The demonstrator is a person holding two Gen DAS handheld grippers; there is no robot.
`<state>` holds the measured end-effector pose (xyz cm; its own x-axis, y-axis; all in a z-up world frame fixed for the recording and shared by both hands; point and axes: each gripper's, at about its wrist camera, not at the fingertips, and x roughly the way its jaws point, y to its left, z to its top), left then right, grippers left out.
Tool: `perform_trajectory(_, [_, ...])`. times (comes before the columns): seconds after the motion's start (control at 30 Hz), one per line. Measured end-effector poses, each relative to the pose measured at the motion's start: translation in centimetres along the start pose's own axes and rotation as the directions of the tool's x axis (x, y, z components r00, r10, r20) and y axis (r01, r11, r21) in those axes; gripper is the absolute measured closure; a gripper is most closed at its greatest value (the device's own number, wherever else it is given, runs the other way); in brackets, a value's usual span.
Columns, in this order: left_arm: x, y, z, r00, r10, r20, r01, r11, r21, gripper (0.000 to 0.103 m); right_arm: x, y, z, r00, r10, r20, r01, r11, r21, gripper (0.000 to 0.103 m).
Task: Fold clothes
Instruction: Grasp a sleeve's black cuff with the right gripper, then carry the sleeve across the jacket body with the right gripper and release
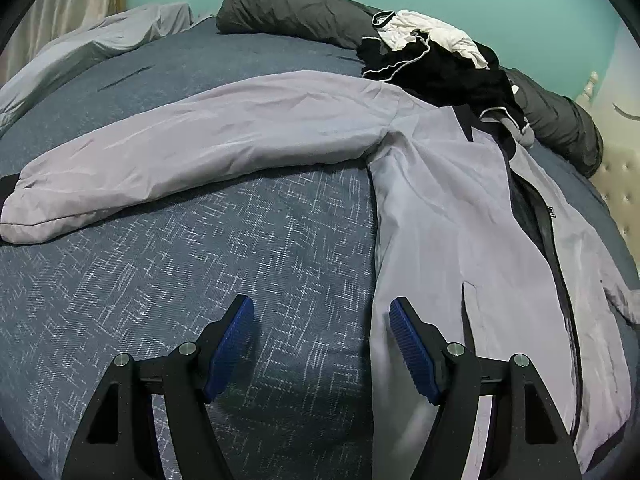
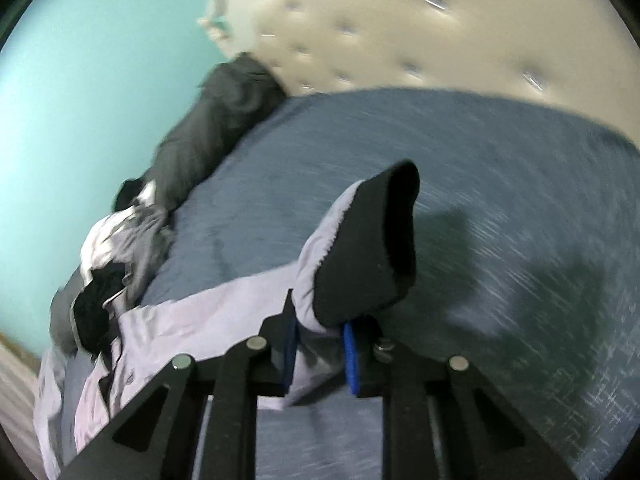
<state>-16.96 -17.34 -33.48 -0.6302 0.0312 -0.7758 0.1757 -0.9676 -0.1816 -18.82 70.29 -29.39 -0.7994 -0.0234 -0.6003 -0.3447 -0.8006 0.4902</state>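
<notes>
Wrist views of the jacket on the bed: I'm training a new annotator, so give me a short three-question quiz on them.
1. True or false: the right gripper has its fingers closed on the dark-cuffed sleeve end of the pale lilac nylon jacket.
2. The left gripper is: A) holding the jacket's other sleeve; B) open over the blue patterned bedspread; C) gripping the black-and-white heap of clothes.
3. Fill in: that other sleeve lies stretched out flat on the ____.

Key: 1 true; 2 B; 3 bedspread.
</notes>
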Motion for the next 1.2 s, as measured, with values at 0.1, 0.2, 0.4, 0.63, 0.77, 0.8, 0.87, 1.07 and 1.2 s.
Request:
perform_trajectory(0.1, [-0.6, 0.2, -0.1, 1.0, -0.002, 0.008, 0.002, 1.0, 0.0, 0.029, -1.2, 5.0, 0.5, 0.996, 0.084, -0.003, -0.084, 0.993, -0.088, 0.086])
perform_trajectory(0.2, [-1.5, 0.5, -0.3, 1.0, -0.001, 0.019, 0.001, 1.0, 0.008, 0.029, -1.9, 10.5, 0.6, 0.986, 0.165, -0.034, -0.168, 0.975, -0.148, 0.086])
perform_trajectory(0.4, [-2.5, 1.0, -0.9, 1.0, -0.01, 0.028, 0.009, 1.0, 0.022, 0.029, -2.3, 22.5, -0.8, 0.949, 0.297, -0.105, -0.314, 0.918, -0.243, 0.086])
perform_trajectory(0.63, [-3.0, 1.4, -1.4, 0.998, -0.057, 0.026, 0.056, 0.998, 0.023, 0.029, -3.3, 36.5, -6.5, 0.892, 0.389, -0.23, -0.45, 0.814, -0.367, 0.086])
perform_trajectory(0.77, [-3.5, 1.5, -1.4, 0.996, -0.079, 0.034, 0.078, 0.997, 0.027, 0.029, -3.7, 43.2, -11.7, 0.841, 0.429, -0.329, -0.536, 0.74, -0.406, 0.086])
perform_trajectory(0.8, [-3.7, 1.6, -1.4, 0.996, -0.084, 0.037, 0.083, 0.996, 0.024, 0.029, -3.7, 44.5, -13.2, 0.828, 0.433, -0.357, -0.556, 0.723, -0.41, 0.086])
perform_trajectory(0.87, [-3.9, 2.0, -1.4, 0.995, -0.09, 0.042, 0.09, 0.996, 0.015, 0.029, -3.7, 46.7, -16.4, 0.797, 0.431, -0.422, -0.594, 0.687, -0.42, 0.086])
perform_trajectory(1.07, [-4.6, 2.5, -1.3, 0.993, -0.106, 0.054, 0.106, 0.994, 0.001, 0.029, -3.3, 50.6, -27.2, 0.703, 0.379, -0.603, -0.686, 0.586, -0.431, 0.086])
perform_trajectory(1.2, [-4.7, 2.8, -1.3, 0.992, -0.11, 0.054, 0.11, 0.994, -0.002, 0.029, -1.9, 50.3, -32.7, 0.664, 0.321, -0.675, -0.698, 0.591, -0.406, 0.086])
